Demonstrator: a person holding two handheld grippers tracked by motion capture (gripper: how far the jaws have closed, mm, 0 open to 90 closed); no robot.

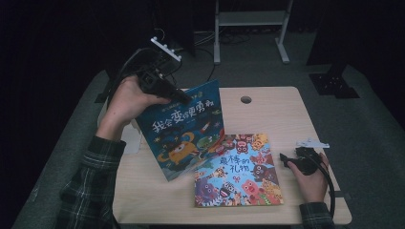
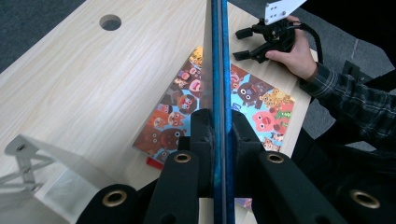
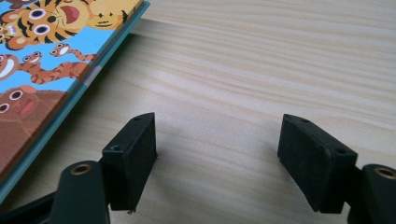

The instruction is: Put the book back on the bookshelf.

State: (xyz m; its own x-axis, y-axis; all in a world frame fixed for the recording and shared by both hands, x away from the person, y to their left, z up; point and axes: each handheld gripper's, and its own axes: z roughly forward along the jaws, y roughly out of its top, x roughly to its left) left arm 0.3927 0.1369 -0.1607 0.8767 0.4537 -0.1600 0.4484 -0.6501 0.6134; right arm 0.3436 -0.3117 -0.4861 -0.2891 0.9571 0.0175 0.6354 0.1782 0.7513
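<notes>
A blue picture book (image 1: 184,133) with a yellow cartoon figure and white lettering is lifted off the table and tilted, its lower corner near the wood. My left gripper (image 1: 184,98) is shut on its top edge; in the left gripper view the book's edge (image 2: 218,56) runs straight up between the pressed jaws of that gripper (image 2: 218,121). A second book (image 1: 239,171), covered in cartoon animals, lies flat on the table. My right gripper (image 1: 285,160) rests open just right of it, and in the right gripper view nothing but bare wood lies between its jaws (image 3: 217,140), with the flat book's edge (image 3: 42,60) at left.
The wooden table (image 1: 272,109) has a round hole (image 1: 246,99) near its far edge. A white metal stand (image 1: 131,138) sits at the table's left side behind the lifted book. A white frame (image 1: 248,19) stands on the dark floor beyond the table.
</notes>
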